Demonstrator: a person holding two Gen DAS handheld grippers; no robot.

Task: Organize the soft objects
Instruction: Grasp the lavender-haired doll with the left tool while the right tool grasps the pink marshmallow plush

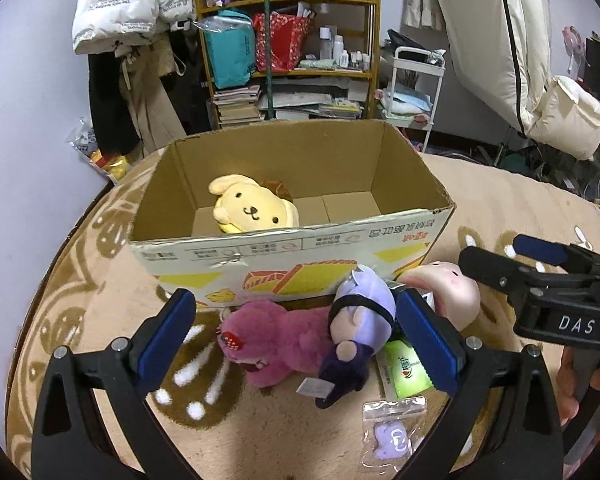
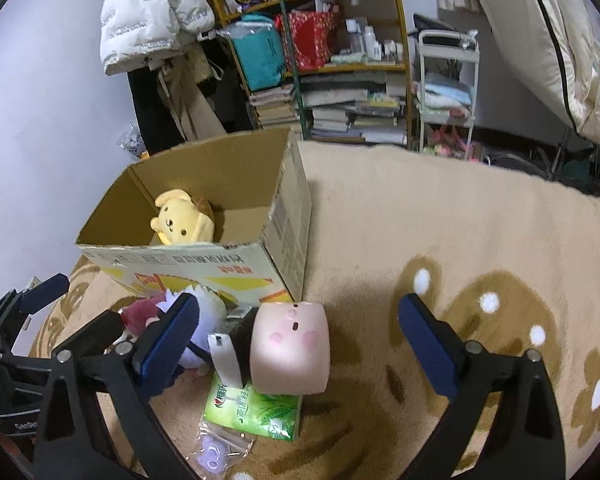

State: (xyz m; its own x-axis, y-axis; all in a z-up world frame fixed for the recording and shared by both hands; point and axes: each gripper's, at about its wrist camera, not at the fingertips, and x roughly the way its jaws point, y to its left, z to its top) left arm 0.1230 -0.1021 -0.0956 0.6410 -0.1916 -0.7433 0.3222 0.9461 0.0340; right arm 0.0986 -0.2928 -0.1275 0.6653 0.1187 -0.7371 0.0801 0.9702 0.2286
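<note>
An open cardboard box (image 1: 300,240) (image 2: 204,256) stands on the beige bed cover and holds a yellow dog plush (image 1: 252,210) (image 2: 184,220). In front of it lie a magenta bear plush (image 1: 276,340), a purple doll plush (image 1: 360,320) (image 2: 208,312) and a pink square pig plush (image 1: 448,288) (image 2: 288,352). My left gripper (image 1: 296,336) is open, its fingers on either side of the bear and the purple doll. My right gripper (image 2: 300,340) is open around the pig plush; it also shows in the left wrist view (image 1: 512,258).
A green tissue pack (image 1: 408,368) (image 2: 256,412) and a small clear bag with a purple charm (image 1: 392,432) (image 2: 216,448) lie near the toys. Behind the bed stand a cluttered shelf (image 1: 292,40), a white cart (image 1: 416,80) and hanging coats.
</note>
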